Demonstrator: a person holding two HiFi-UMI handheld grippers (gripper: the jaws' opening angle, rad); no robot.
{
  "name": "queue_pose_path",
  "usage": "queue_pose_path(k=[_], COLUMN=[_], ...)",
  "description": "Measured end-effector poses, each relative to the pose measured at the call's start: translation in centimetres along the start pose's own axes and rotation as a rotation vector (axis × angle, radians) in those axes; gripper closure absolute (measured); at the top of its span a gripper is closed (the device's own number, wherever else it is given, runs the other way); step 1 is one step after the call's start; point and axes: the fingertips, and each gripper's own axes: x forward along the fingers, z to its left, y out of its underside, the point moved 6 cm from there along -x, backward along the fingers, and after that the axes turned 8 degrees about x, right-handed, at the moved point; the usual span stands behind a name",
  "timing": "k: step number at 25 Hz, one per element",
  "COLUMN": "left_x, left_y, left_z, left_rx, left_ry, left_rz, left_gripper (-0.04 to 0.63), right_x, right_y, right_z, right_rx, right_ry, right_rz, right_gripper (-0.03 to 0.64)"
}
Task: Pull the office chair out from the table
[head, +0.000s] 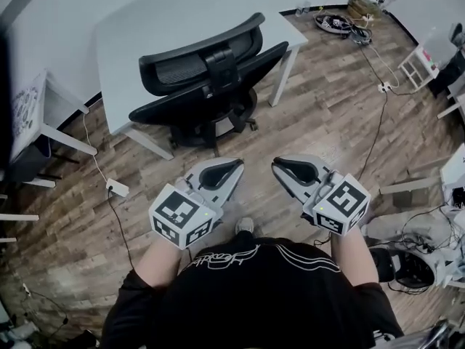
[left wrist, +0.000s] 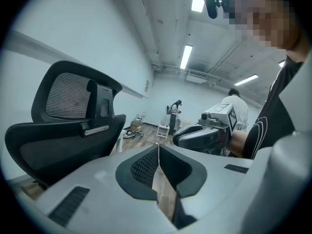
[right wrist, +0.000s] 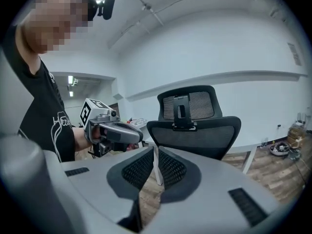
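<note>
Left hand-held gripper [head: 232, 168]: jaws closed, nothing between them. It points forward and a little down.
Right hand-held gripper [head: 280, 167]: jaws closed, nothing between them. It points forward and a little down.
Together: side by side, near each other, not touching.
Arms: left arm [head: 156, 257] and right arm [head: 356, 249] are bare and held out in front of the body.
</note>
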Motion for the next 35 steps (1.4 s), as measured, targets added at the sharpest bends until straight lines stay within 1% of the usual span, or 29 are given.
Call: queue_pose_path(k=[2,7,9,12,14,15,17,19,21,25,27,29,32,34,35], left_x=[0.2,0.8,0.8,0.0,-0.4,-0.5,-0.9,-1.4,-2.1,-3.7,-4.4,-4.9,-5.3,-5.7,-5.8], left_y=[-0.2,-0.6,-1.0,-2.1,-3.0,-3.4,-4.4,-5.1,-5.3,-5.0,-4.6,-3.9,-2.3,-1.1,-0.5], left_z=[1.1,3.4,4.4,6.7,8.4,9.3,10.7,11.7,12.5,14.2,15.1,16.2,18.1,19.5,20.0], left_rx=[-0.005,-0.008,-0.016,-0.025,-0.037,-0.045,-0.05,-0.026,0.011,0.082,0.139,0.227,0.376,0.425,0.441], left_ry=[-0.03,-0.135,-0.199,-0.316,-0.367,-0.39,-0.439,-0.488,-0.528,-0.566,-0.566,-0.552,-0.532,-0.521,-0.51], left_rz=[0.008,0.02,0.012,-0.001,0.003,0.005,-0.003,-0.01,0.015,0.142,0.232,0.358,0.587,0.714,0.771], left_gripper=[0.588,0.588,0.588,0.588,0.586,0.574,0.519,0.494,0.466,0.431,0.413,0.412,0.412,0.413,0.413], right_x=[0.7,2.1,2.8,4.9,5.9,6.3,6.9,7.2,7.3,8.0,8.7,9.4,10.5,11.4,11.9], right_y=[-0.6,-1.9,-2.6,-4.8,-6.8,-7.7,-9.4,-10.6,-11.5,-13.0,-13.4,-13.5,-12.8,-12.3,-12.2], right_z=[-1.2,-4.7,-6.4,-8.9,-10.4,-11.1,-12.8,-14.6,-16.4,-19.7,-20.9,-22.0,-23.7,-25.0,-25.6], right_rx=[-0.005,-0.028,-0.044,-0.114,-0.151,-0.164,-0.192,-0.235,-0.288,-0.397,-0.49,-0.618,-0.87,-1.02,-1.067], right_ry=[-0.028,-0.086,-0.113,-0.152,-0.165,-0.174,-0.194,-0.197,-0.185,-0.166,-0.161,-0.152,-0.114,-0.084,-0.08], right_rz=[0.0,0.001,0.016,0.045,0.052,0.051,0.048,0.053,0.066,0.117,0.165,0.229,0.362,0.444,0.473], right_gripper=[0.578,0.578,0.578,0.577,0.577,0.577,0.577,0.575,0.562,0.48,0.449,0.438,0.436,0.436,0.436])
